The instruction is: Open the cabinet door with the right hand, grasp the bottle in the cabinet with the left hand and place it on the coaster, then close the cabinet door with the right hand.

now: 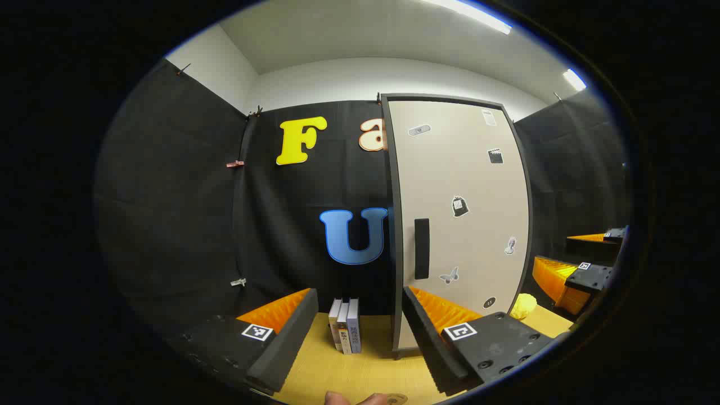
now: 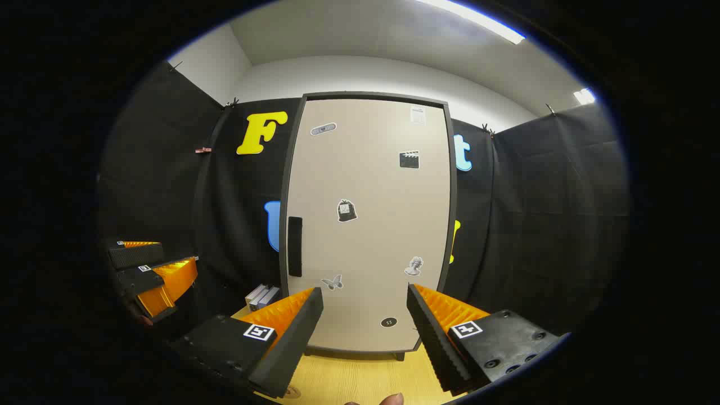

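Note:
The tall beige cabinet [image 1: 467,185] [image 2: 371,185] stands on the wooden table with its door shut, hiding whatever is inside. A black vertical handle [image 1: 422,248] [image 2: 295,246] sits near the door's left edge. My left gripper [image 1: 360,337] is open, hovering in front of the cabinet's left edge with nothing between its fingers. Open as well, my right gripper [image 2: 363,332] faces the lower middle of the door, apart from it. A small round disc [image 1: 396,399], perhaps the coaster, lies at the table's near edge.
Three books [image 1: 346,325] [image 2: 261,296] stand upright left of the cabinet. A yellow crumpled object [image 1: 523,305] lies at the cabinet's right foot. The other gripper appears at each view's side: right gripper [image 1: 554,251], left gripper [image 2: 179,253]. Black cloth walls the booth.

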Available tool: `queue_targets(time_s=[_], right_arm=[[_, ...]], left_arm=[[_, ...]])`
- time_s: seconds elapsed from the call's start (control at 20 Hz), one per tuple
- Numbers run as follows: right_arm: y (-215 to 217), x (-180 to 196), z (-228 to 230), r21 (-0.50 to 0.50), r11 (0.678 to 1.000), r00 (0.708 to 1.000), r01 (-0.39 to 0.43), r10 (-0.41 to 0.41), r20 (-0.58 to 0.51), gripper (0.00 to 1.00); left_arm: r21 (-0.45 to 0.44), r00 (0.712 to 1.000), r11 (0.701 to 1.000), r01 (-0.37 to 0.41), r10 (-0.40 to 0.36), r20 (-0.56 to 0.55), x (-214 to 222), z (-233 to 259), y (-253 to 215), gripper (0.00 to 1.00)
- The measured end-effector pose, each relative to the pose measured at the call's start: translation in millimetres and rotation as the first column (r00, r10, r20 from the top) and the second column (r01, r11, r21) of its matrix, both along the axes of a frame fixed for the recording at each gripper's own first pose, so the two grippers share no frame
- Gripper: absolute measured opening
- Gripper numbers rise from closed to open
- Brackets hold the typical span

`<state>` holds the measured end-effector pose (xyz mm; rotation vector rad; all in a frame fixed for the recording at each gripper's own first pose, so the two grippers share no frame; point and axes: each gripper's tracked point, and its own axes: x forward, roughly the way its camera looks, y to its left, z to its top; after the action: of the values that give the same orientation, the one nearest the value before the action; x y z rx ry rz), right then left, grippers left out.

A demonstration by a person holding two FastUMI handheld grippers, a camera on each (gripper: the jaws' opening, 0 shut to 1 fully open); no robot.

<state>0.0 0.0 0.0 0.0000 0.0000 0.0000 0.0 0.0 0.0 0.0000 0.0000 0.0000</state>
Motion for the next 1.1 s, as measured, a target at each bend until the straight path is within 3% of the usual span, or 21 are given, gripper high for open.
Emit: queue_targets(time_s=[1.1], right_arm=[[21, 18, 5, 0.025, 0.999, 0.999, -0.032, 0.031, 0.021, 0.97]], left_arm=[[-0.027, 1.0, 1.0, -0.003, 0.003, 0.001, 13, -7, 15, 0.95]])
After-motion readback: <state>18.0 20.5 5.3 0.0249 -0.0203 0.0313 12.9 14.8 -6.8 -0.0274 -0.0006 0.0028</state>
